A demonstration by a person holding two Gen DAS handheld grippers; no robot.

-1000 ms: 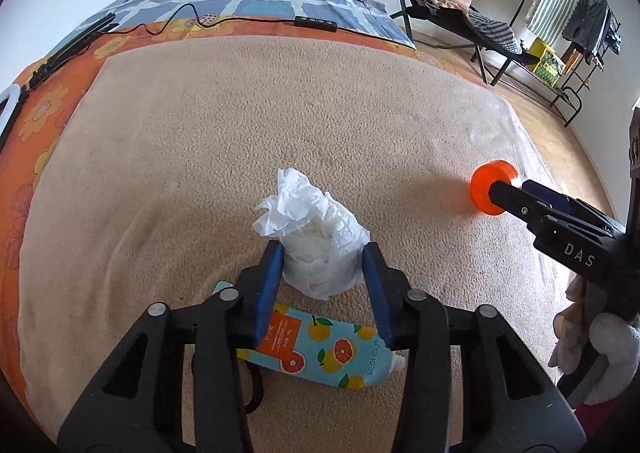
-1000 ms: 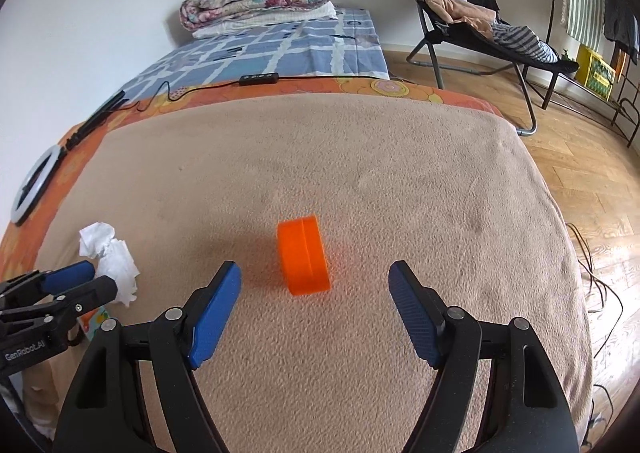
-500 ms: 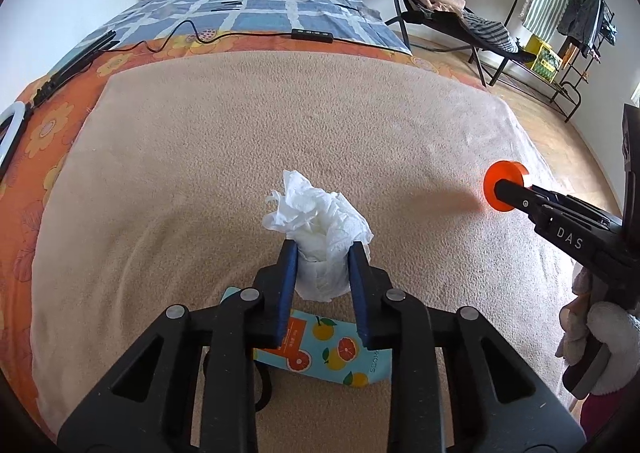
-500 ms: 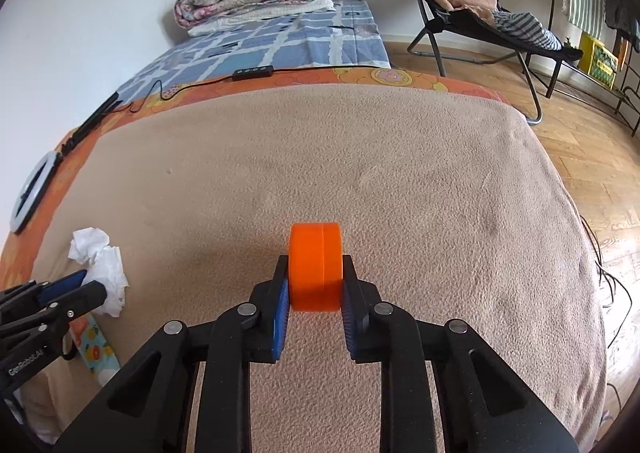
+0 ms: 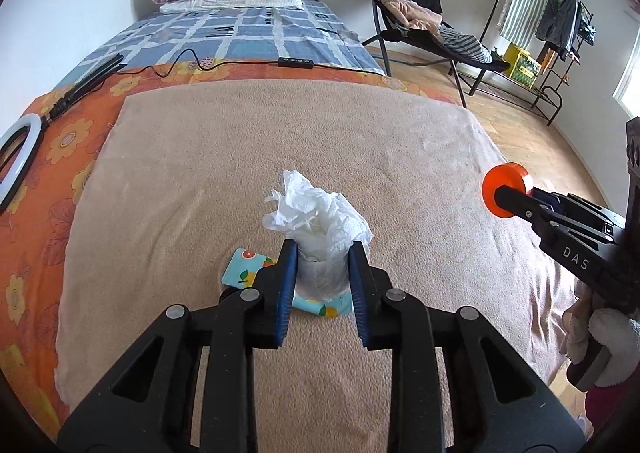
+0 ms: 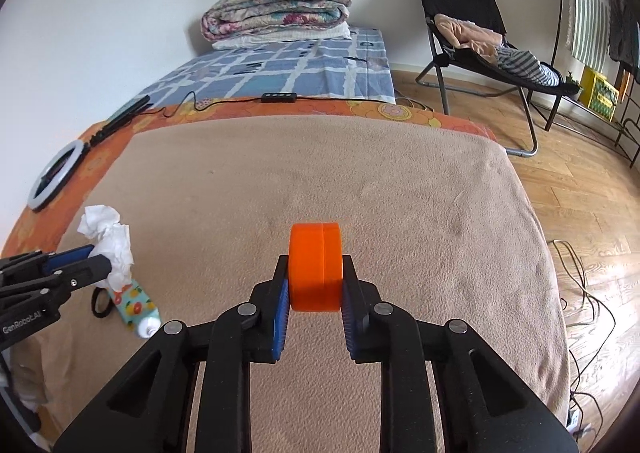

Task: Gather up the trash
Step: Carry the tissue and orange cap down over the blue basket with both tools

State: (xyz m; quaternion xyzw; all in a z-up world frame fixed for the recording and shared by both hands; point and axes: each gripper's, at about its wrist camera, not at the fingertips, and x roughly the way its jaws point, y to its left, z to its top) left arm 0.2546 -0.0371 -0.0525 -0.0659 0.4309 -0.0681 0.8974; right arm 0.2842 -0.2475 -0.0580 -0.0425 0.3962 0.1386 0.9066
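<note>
Left wrist view: the left tongs (image 5: pixel 322 253) are gripping a crumpled white tissue (image 5: pixel 316 213), their blue pads pressing on its lower part while its top is sticking out beyond them. Beneath it, a fruit-printed tube (image 5: pixel 246 267) is lying on the tan blanket (image 5: pixel 280 141) covering the bed. At the far right, the right tongs (image 5: pixel 508 195) are clamping an orange puck (image 5: pixel 505 189), and a gloved hand (image 5: pixel 600 333) is holding their handle.

Right wrist view: the right tongs (image 6: pixel 314 273) are squeezing the orange puck (image 6: pixel 316 265) on its two flat faces, holding it on edge above the blanket (image 6: pixel 360 181). At the near left, the left tongs (image 6: pixel 90 259) are pinching the tissue (image 6: pixel 108 241), with the tube (image 6: pixel 134 305) and a black hair tie (image 6: pixel 100 303) lying just below.
</note>
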